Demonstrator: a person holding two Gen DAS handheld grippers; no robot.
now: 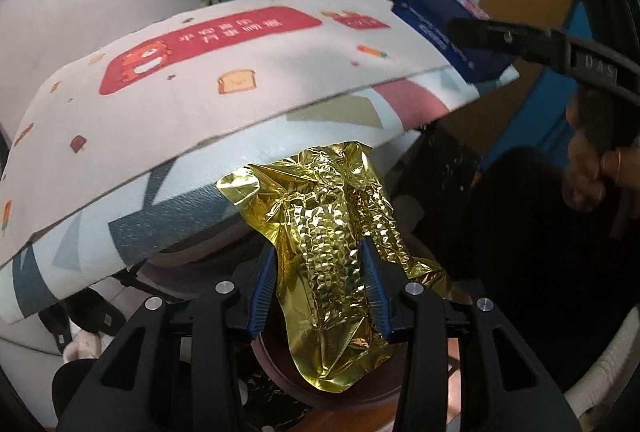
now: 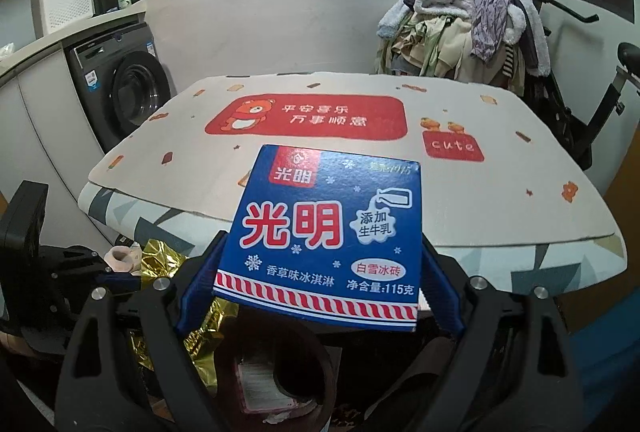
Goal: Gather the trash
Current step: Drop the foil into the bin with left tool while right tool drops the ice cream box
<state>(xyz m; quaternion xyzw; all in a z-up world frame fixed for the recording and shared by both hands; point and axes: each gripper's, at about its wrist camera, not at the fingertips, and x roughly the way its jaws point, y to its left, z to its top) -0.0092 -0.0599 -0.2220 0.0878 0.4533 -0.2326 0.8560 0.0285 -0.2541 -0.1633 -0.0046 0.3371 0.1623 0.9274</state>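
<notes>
My left gripper [image 1: 320, 268] is shut on a crumpled gold foil wrapper [image 1: 328, 252] and holds it in the air beside the table edge, above a dark round bin [image 1: 340, 396]. My right gripper [image 2: 320, 272] is shut on a blue ice cream box [image 2: 324, 236] with red and white print, held above the same bin [image 2: 280, 372], which has paper scraps inside. The gold wrapper also shows in the right wrist view [image 2: 164, 264], low on the left. The blue box shows in the left wrist view [image 1: 444, 20] at the upper right.
A table with a printed mat [image 2: 460, 192] stands ahead; its mat also shows in the left wrist view [image 1: 200, 72]. A clothes heap [image 2: 472, 28] sits behind the table. A washing machine [image 2: 128, 88] is at the left. Slippers [image 1: 80, 328] lie on the floor.
</notes>
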